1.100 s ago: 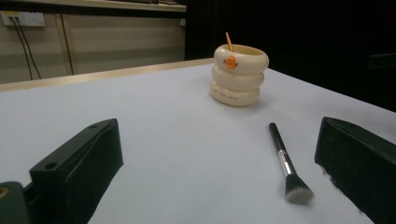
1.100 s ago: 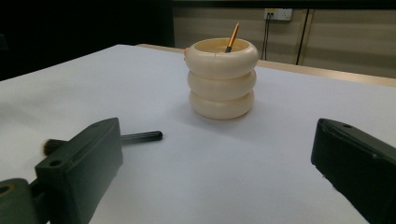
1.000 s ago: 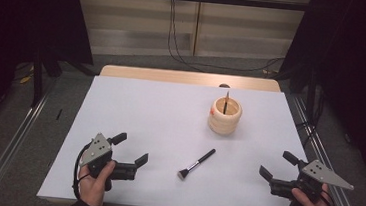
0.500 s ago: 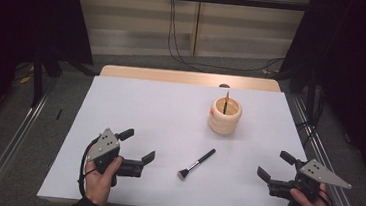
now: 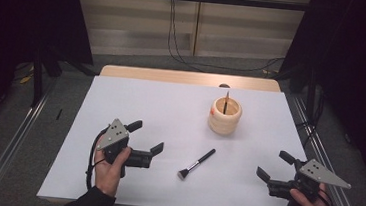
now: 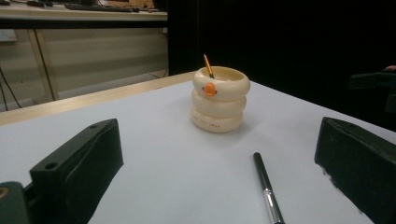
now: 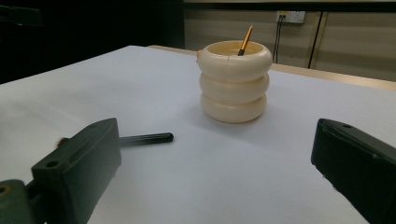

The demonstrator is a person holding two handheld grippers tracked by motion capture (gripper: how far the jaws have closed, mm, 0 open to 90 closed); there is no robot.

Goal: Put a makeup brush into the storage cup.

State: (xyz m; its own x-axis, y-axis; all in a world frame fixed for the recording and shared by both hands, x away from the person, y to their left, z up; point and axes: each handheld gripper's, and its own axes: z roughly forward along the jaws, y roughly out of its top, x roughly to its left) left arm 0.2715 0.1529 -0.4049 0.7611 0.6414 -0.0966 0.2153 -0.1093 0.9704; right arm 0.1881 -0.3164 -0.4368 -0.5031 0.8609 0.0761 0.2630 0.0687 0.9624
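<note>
Makeup brush (image 5: pixel 197 163) lies flat at lower centre of the high view, between both grippers. Left gripper (image 5: pixel 146 139) and right gripper (image 5: pixel 275 165) gape wide, grasping nothing. Ringed holder (image 5: pixel 224 115) stands above.

I see a white sheet (image 5: pixel 135 104) covering the pale wooden worktop (image 5: pixel 173 76), whose bare far edge shows as a strip beyond it. Black cables (image 5: pixel 176 42) hang down the beige panelled wall (image 5: pixel 137 24) behind and trail across the grey floor (image 5: pixel 78 74). Metal rails (image 5: pixel 12 143) run along both sides, with dark curtains (image 5: pixel 23 9) flanking the scene.
</note>
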